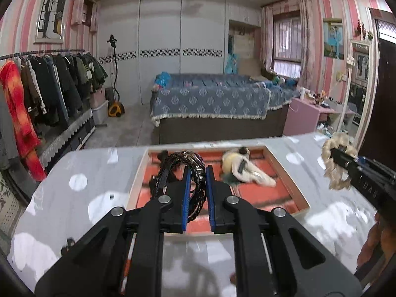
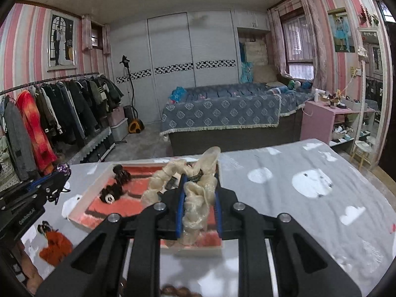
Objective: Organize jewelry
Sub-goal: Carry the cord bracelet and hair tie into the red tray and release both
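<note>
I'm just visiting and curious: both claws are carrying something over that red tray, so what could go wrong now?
The black bracelets hang loosely between the left gripper's pads and might slip or snag. The cream scrunchie held by the right gripper could land on pieces already in the tray. The grippers might also bump.

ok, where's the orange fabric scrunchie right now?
In the right wrist view, the orange fabric scrunchie lies on the grey cloud-print tabletop at lower left, outside the shallow red-lined tray, below the left gripper.
</note>
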